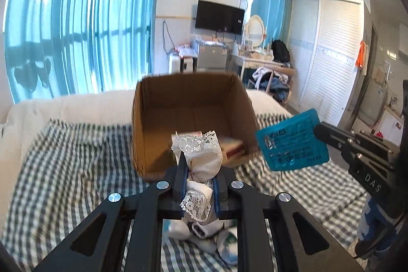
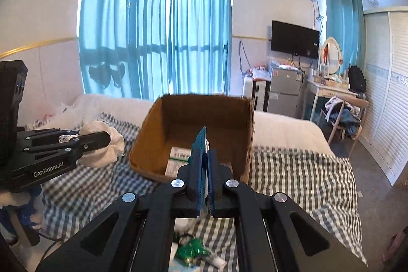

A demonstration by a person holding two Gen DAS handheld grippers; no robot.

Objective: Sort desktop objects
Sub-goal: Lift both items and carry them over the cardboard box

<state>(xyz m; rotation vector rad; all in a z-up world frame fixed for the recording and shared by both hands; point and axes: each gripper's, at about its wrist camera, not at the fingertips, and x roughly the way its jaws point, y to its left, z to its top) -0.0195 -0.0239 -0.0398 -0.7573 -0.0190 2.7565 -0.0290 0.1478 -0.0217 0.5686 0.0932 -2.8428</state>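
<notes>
My left gripper (image 1: 197,170) is shut on a white lace-trimmed cloth (image 1: 201,157), held above the bed just in front of an open cardboard box (image 1: 153,119). In the right wrist view it (image 2: 107,138) is at the left, with the cloth (image 2: 107,152) bulging past its tips. My right gripper (image 2: 205,157) is shut on a flat teal packet (image 2: 200,152), seen edge-on before the box (image 2: 153,134). In the left wrist view the packet (image 1: 290,142) hangs right of the box, held by the right gripper (image 1: 318,131). A white packet (image 2: 176,159) lies inside the box.
The box stands on a grey checked blanket (image 2: 293,170) over a white bed. Small loose items (image 2: 193,251) lie on the blanket under my right gripper, and white items (image 1: 204,233) lie under my left. A desk and chair (image 2: 339,106) stand to the far right.
</notes>
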